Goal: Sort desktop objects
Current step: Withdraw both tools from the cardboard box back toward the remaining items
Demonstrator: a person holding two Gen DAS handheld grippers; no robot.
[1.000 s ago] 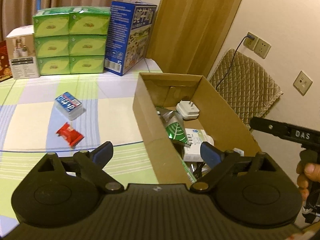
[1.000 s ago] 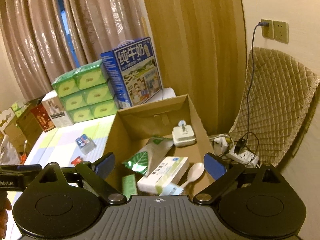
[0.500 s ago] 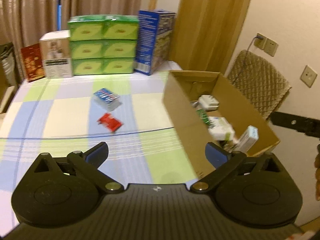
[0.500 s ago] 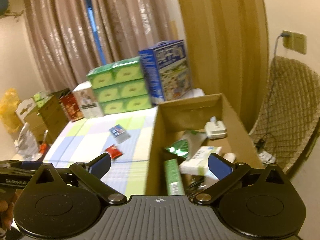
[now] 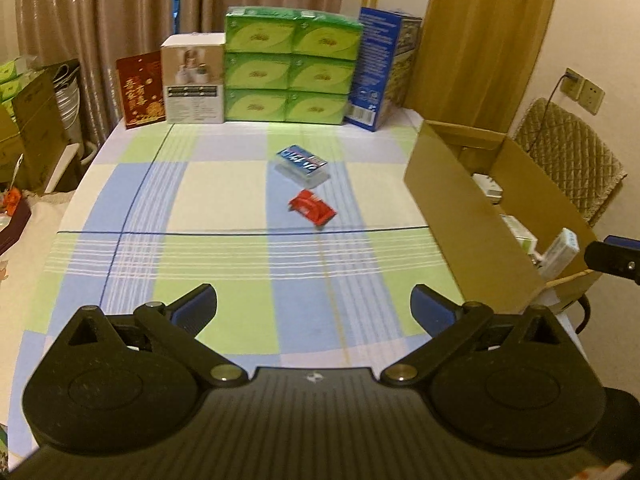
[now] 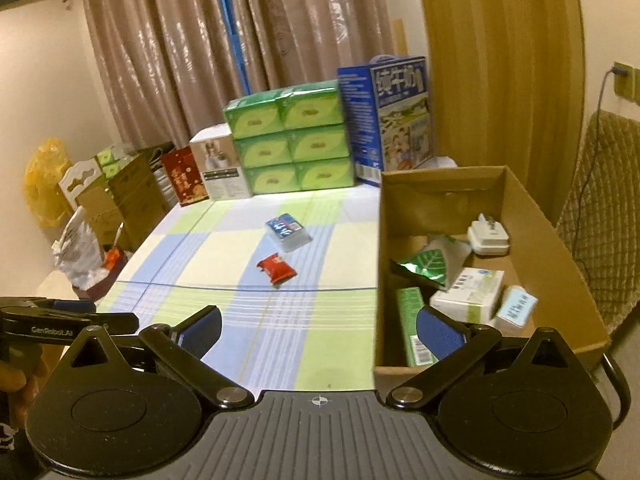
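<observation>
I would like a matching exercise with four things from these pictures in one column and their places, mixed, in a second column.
Things:
1. red packet
2. white plug
3. blue milk carton
4. left gripper

Places:
A. inside the cardboard box
B. at the far edge of the table, right of the green tissue packs
C. on the tablecloth, just nearer than the blue pack
D. above the near part of the tablecloth, open and empty

Pairs: 1-C, 2-A, 3-B, 4-D
</observation>
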